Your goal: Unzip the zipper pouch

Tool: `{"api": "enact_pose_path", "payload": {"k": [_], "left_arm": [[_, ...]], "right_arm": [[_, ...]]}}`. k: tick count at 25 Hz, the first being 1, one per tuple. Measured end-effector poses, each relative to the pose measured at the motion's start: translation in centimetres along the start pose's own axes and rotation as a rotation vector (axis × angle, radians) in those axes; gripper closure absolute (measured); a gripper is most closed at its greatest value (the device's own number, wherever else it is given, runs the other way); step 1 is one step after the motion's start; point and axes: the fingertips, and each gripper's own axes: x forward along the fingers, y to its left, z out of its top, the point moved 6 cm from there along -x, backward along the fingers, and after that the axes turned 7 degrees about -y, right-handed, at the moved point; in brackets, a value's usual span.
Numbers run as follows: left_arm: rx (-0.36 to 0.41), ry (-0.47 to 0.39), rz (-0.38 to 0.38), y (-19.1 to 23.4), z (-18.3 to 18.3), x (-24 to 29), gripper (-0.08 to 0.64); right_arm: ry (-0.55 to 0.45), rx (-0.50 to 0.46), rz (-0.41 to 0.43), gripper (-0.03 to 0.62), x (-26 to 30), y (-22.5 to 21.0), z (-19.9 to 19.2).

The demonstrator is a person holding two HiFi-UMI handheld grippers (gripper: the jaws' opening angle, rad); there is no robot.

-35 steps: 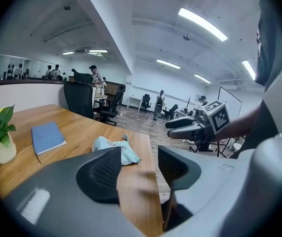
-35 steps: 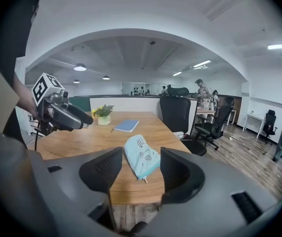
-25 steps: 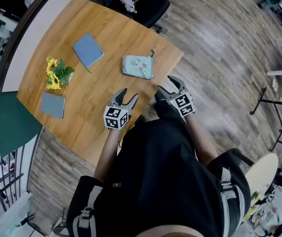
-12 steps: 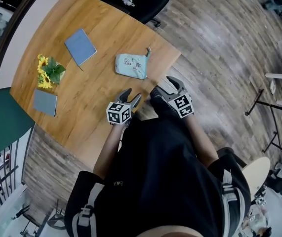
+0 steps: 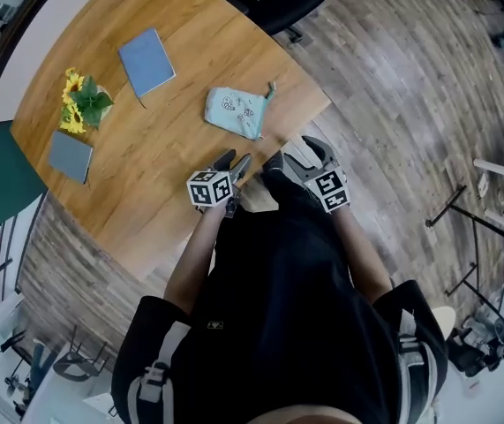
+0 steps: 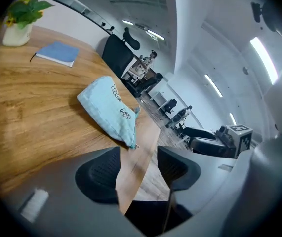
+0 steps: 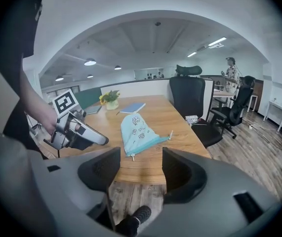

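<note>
Head view, wooden table [image 5: 159, 153], floor [image 5: 393, 78], left tool [image 5: 234, 160] spread, empty, narrowing, right tool [image 5: 290, 152] spread

A pale mint fabric zipper pouch [image 5: 236, 111], printed with small cartoon drawings, lay flat on the wooden table [image 5: 159, 162]. It sat at upper centre of the head view, near the table's edge, with a small tab sticking out at one corner.

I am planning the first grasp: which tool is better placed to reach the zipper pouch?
Probably left. The left tool, its empty jaws just closing slightly, is over the table edge with the zipper pouch close ahead. The right tool, open, hangs off the table, over the floor.
</note>
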Motion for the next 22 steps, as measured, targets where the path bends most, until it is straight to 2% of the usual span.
{"api": "enact_pose_path", "payload": {"k": [10,14,18,22], "left_arm": [[-0.291,-0.1,0.103,1.7,-1.7,2.9,0.342],[-0.359,-0.126,0.144,2.3,-1.7,4.1,0.342],[-0.47,-0.178,0.193,2.6,-1.6,4.8,0.351],[-0.494,-0.21,0.23,2.6,-1.6,5.0,0.347]], "right_arm": [[0.031,-0.033,0.063,0.327,0.0,-3.3,-0.2],[0.042,-0.04,0.085,0.327,0.1,-4.6,-0.2],[0.044,-0.045,0.099,0.327,0.3,-5.7,-0.2],[0.052,-0.041,0.12,0.327,0.6,-6.5,-0.6]]}}
